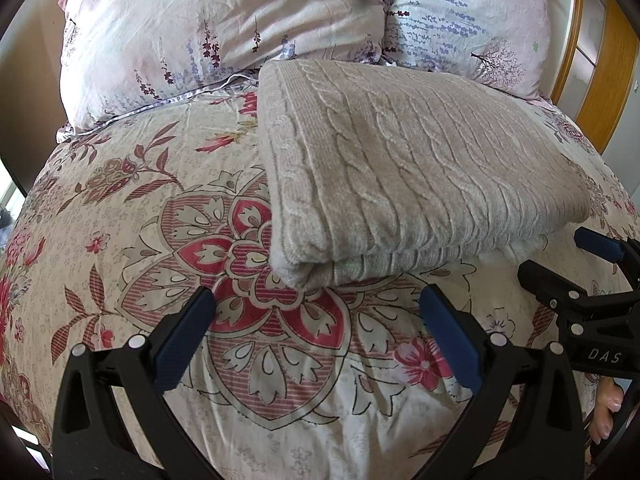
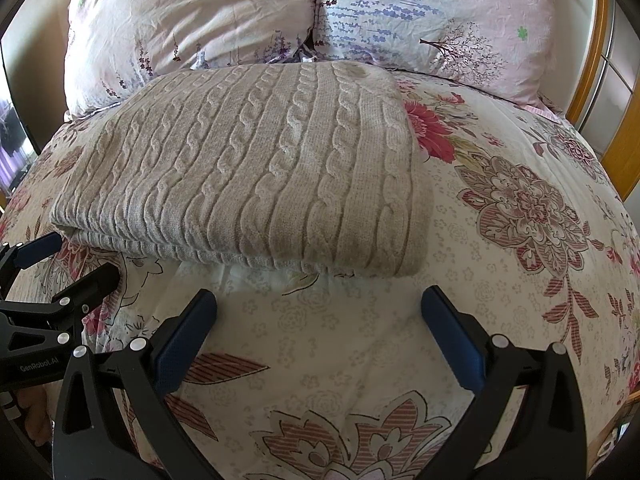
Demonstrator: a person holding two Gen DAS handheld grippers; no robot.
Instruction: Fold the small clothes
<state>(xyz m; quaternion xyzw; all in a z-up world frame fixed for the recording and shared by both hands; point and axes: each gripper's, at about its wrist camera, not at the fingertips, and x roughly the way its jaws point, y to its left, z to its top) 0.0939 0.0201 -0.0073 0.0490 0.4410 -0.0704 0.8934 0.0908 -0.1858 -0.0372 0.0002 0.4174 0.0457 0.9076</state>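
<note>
Your left gripper and right gripper both hang with jaws spread wide, holding nothing. The folded cable-knit sweater lies on the bed just beyond them. It looks soft, thick and floppy; pinch its near corners.

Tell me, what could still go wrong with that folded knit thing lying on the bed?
1. The folded sweater lies on a soft, puffy quilt, so a nudge could make its layers slide apart.
2. Both grippers, left and right, are open and close to its near edge; a pinch might catch only the top layer and undo the fold.
3. The two grippers sit close together and could bump each other.
</note>
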